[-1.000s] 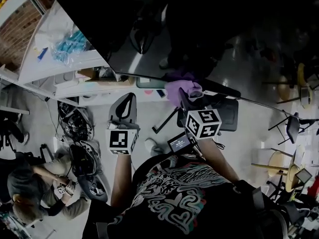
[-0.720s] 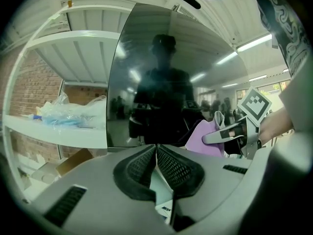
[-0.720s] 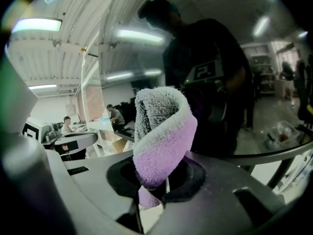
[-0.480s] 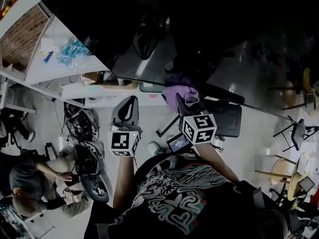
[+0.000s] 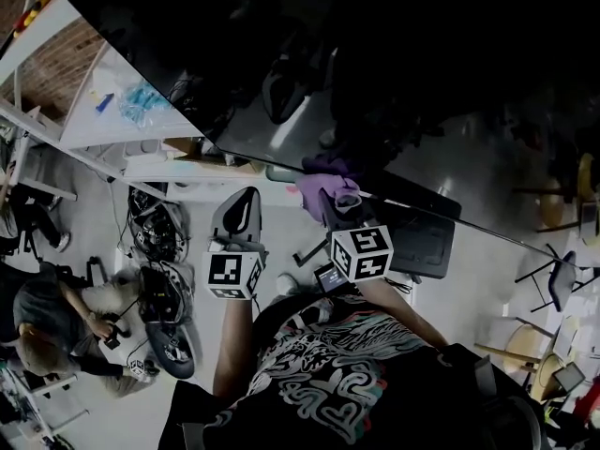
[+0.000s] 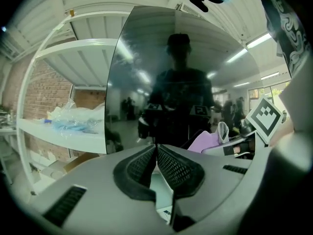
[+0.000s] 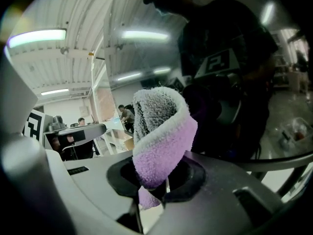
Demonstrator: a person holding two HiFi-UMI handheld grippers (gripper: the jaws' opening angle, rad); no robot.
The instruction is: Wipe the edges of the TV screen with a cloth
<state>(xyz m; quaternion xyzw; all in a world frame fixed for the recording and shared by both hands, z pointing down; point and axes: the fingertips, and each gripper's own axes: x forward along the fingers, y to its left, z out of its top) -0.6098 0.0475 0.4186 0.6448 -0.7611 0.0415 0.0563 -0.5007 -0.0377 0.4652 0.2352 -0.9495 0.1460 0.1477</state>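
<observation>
The big dark TV screen (image 5: 394, 54) fills the top of the head view, and its lower edge runs diagonally down to the right. My right gripper (image 5: 339, 200) is shut on a purple cloth (image 5: 322, 184), which lies against that lower edge. In the right gripper view the cloth (image 7: 161, 136) stands folded up out of the jaws of the right gripper (image 7: 159, 189), close to the glossy screen (image 7: 230, 72). My left gripper (image 5: 239, 216) is shut and empty, just below the edge and left of the cloth. From the left gripper (image 6: 156, 151) I see the screen (image 6: 186, 82) and the cloth (image 6: 208, 142).
A white shelf unit (image 5: 112, 125) with blue plastic-wrapped items (image 5: 141, 97) stands left of the TV. A person (image 5: 56, 322) sits low at the left beside tangled cables and black gear (image 5: 159, 298). Chairs (image 5: 555, 279) stand at the right.
My right gripper and the cloth have slid a little left along the TV's lower edge, closer to the left gripper. The left gripper has hardly moved. The head view has shifted.
</observation>
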